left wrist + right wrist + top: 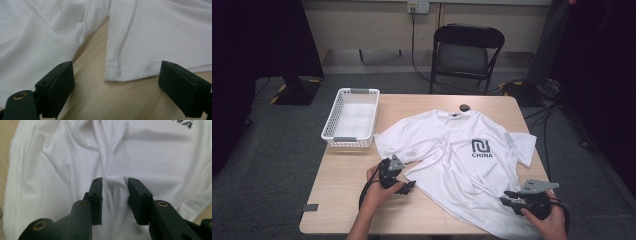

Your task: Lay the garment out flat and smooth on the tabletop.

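While the white short-sleeved cotton T-shirt (pixel 462 160) lies rumpled on the pale wooden counter (pixel 347 185), right tongs (pixel 115 192), partly apart over a loose fold, should pinch its hem (left tongs (pixel 116 82) gape wide, empty, at the sleeve edge).

Bare wooden surface (pixel 342 195) lies free at near left; white plastic basket (pixel 351 118) blocks far left.

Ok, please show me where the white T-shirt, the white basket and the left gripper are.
white T-shirt (pixel 447 140), high view, on the chest left of the print.
white basket (pixel 331 123), high view, on its left wall.
left gripper (pixel 116 85), left gripper view, midway between its open jaws.
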Demonstrator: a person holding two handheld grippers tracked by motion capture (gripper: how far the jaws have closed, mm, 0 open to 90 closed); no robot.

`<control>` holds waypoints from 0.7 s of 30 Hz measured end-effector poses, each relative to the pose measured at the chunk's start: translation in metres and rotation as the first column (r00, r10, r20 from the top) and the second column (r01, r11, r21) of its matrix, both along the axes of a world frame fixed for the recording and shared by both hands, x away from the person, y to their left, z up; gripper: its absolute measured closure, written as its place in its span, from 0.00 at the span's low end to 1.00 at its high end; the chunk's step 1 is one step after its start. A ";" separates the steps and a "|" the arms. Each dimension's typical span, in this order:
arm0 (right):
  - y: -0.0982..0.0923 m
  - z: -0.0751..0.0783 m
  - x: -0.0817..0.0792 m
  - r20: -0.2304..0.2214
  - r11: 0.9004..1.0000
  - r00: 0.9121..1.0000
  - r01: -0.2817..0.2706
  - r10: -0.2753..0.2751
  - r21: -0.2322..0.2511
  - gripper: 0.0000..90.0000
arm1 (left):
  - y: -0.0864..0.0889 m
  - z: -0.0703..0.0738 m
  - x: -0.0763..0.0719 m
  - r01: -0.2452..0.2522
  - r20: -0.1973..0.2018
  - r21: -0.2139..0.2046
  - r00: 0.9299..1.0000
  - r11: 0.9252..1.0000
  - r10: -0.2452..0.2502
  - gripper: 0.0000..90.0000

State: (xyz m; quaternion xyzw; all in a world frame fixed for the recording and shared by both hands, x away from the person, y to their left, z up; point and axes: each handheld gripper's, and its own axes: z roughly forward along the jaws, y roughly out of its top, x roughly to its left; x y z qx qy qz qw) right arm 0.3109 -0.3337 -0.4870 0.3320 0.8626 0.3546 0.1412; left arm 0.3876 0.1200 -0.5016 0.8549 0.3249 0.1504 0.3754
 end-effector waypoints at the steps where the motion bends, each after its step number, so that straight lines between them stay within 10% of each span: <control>1: 0.001 -0.002 0.000 -0.002 1.000 1.000 -0.009 0.009 -0.013 0.77 | 0.000 0.000 0.000 0.000 0.000 0.000 1.000 1.000 0.000 0.14; 7: -0.017 -0.001 -0.009 -0.016 1.000 1.000 -0.004 0.004 -0.011 0.90 | 0.000 0.000 0.000 0.001 0.000 0.000 1.000 1.000 -0.001 0.15; 12: -0.035 0.006 -0.009 -0.002 0.995 0.998 0.062 -0.062 0.077 0.70 | 0.000 0.000 0.000 0.001 0.000 0.000 1.000 1.000 -0.001 0.14; 21: -0.065 0.003 0.030 -0.015 0.951 0.957 0.290 -0.290 0.111 0.67 | 0.000 0.000 0.000 0.002 0.000 -0.001 1.000 1.000 -0.002 0.15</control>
